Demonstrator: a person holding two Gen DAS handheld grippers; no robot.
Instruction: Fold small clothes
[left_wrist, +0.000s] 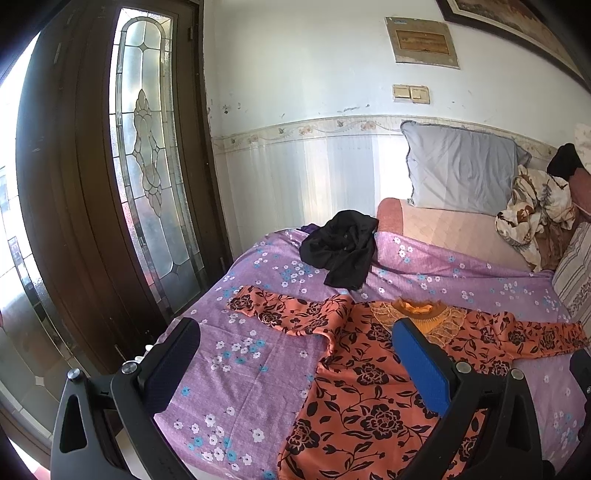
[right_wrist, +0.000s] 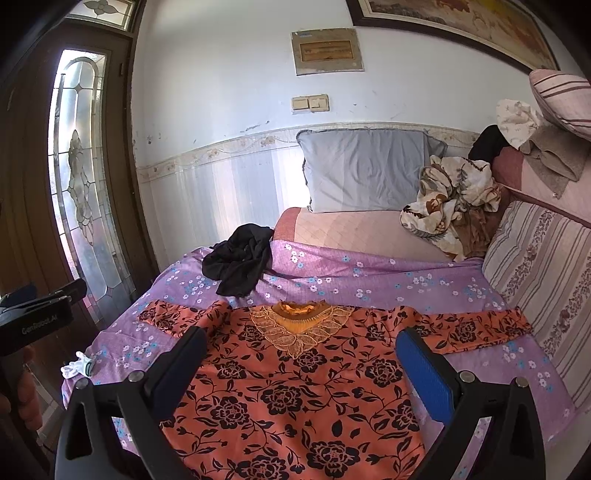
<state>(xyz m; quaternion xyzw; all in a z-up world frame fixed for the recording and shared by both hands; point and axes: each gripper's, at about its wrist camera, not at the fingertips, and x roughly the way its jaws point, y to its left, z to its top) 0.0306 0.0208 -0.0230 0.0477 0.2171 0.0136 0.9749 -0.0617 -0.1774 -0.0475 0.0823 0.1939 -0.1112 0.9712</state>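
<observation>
An orange top with black flowers (left_wrist: 354, 373) (right_wrist: 295, 384) lies flat and face up on the purple floral sheet (left_wrist: 258, 369) (right_wrist: 369, 280), both sleeves spread sideways and its lace collar (right_wrist: 299, 328) toward the wall. My left gripper (left_wrist: 295, 354) hovers open above the top's left edge and the sheet, holding nothing. My right gripper (right_wrist: 301, 362) hangs open over the chest of the top, also holding nothing. The left gripper's body (right_wrist: 37, 317), held by a hand, shows at the left edge of the right wrist view.
A crumpled black garment (left_wrist: 341, 251) (right_wrist: 238, 264) lies beyond the top. A grey pillow (left_wrist: 461, 170) (right_wrist: 365, 170) leans on the wall, a cream floral cloth bundle (right_wrist: 454, 203) beside it. A striped cushion (right_wrist: 539, 266) borders the right. A glass-paned wooden door (left_wrist: 110, 184) stands left; a small white cloth (right_wrist: 77, 365) sits at the bed's edge.
</observation>
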